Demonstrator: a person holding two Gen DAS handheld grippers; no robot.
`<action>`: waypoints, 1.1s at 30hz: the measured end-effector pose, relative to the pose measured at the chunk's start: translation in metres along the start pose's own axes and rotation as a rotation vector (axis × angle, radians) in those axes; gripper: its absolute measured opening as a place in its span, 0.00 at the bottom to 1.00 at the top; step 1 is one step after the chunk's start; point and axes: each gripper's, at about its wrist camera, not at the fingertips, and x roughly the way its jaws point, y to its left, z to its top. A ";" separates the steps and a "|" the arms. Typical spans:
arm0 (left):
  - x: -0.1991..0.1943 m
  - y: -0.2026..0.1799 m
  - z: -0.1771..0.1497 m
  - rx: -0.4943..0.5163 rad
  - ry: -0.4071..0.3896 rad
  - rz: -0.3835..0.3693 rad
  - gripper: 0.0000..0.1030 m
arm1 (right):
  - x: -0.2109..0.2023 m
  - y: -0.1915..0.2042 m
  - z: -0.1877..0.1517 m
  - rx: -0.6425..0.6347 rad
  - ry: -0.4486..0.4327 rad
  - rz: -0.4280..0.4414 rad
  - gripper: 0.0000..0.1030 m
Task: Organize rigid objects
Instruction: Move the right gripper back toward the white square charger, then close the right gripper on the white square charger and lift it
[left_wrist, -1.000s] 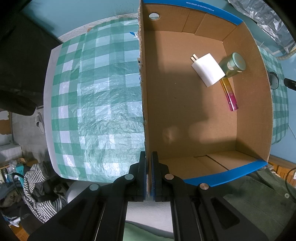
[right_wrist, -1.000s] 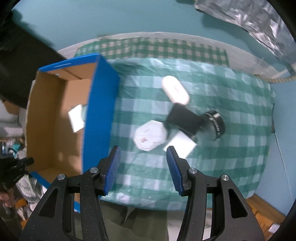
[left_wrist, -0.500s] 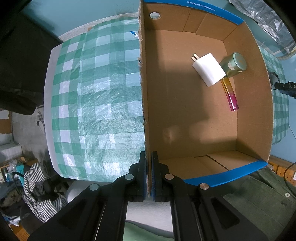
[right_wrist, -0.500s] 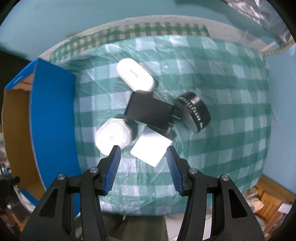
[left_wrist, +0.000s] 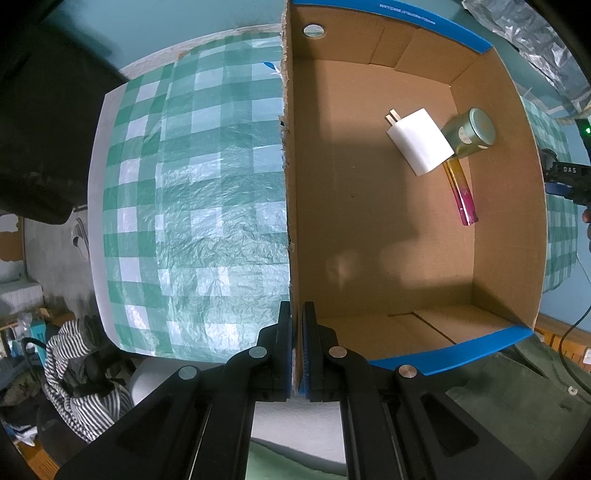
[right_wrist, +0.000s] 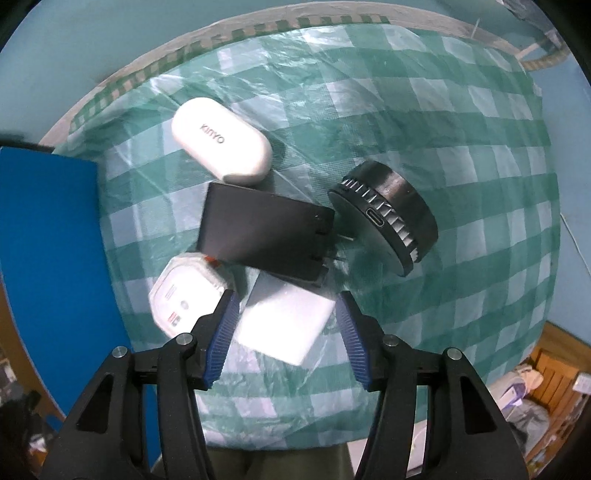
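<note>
I am keeping the left gripper (left_wrist: 296, 347) pinched on the near end of the cardboard box's (left_wrist: 406, 236) left wall, its fingers pressing together with the wall edge between them. Inside the box, toward the far right corner, a white charger (left_wrist: 419, 144) is lying against a green tin (left_wrist: 471, 133), with a pink-and-gold tube (left_wrist: 461, 194) reaching out from under them along the right wall.

My right gripper (right_wrist: 283, 325) is pointing down at the checked surface (right_wrist: 461, 184) just right of the box's blue wall (right_wrist: 48, 258). Its fingers have just been opening and are standing apart on either side of a white block (right_wrist: 284, 325); I am seeing a gap at the right pad, and the left pad looks close to the block, though I cannot tell whether it touches. A white octagonal case (right_wrist: 184, 295) is sitting just beyond the left finger. Farther from the box's wall, a black adapter (right_wrist: 262, 232) is overlapping the block's far edge, with a white oval case (right_wrist: 221, 142) beyond it and a black round device (right_wrist: 388, 221) to its right.
</note>
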 end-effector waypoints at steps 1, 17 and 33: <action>0.000 0.000 0.000 -0.001 0.000 -0.001 0.04 | 0.001 0.001 0.000 0.005 -0.003 -0.003 0.55; 0.001 0.000 0.000 0.001 0.000 -0.002 0.04 | 0.022 0.024 -0.014 -0.202 -0.006 -0.079 0.54; 0.001 0.001 0.001 0.000 -0.009 -0.005 0.04 | 0.030 0.027 -0.033 -0.213 -0.024 -0.076 0.47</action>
